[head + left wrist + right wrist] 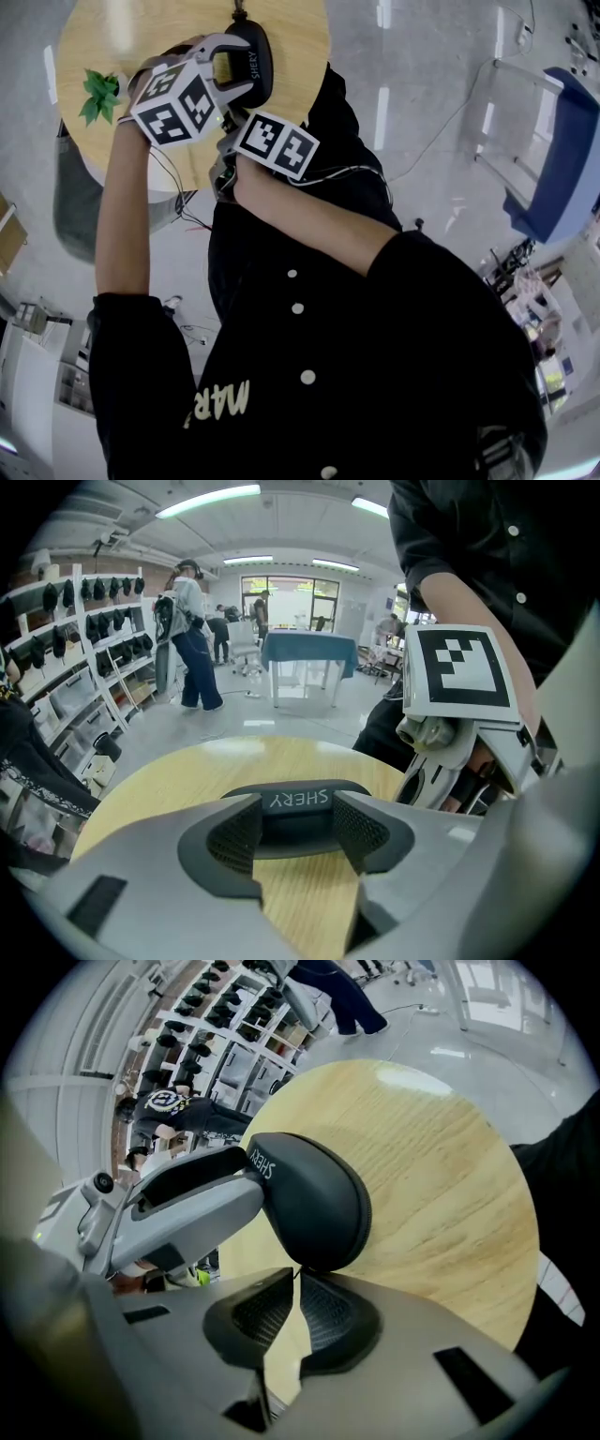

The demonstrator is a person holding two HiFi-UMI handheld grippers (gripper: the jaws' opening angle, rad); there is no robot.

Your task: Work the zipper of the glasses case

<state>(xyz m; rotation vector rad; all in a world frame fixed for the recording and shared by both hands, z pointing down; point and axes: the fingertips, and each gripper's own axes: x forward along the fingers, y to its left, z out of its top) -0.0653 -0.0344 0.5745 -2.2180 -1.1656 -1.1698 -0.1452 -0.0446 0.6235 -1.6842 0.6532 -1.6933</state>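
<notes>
A black glasses case (253, 52) marked SHERY lies on a round wooden table (141, 37). My left gripper (298, 810) stands wide, and its pads press on the two sides of the case (298, 799). In the right gripper view one left finger (187, 1213) lies against the case (314, 1199). My right gripper (296, 1281) sits at the case's near end, its jaws almost together with only a thin slit between them. A thin dark zipper pull (298, 1272) runs from the case's rim into their tips. In the head view the right gripper's marker cube (277, 142) hides its jaws.
A green leafy sprig (98, 94) sits on the table's left side. The table's near edge runs just under both grippers. A blue chair (562, 159) stands to the right on the floor. Shelves (103, 639), people and a blue-covered table (309, 653) fill the room behind.
</notes>
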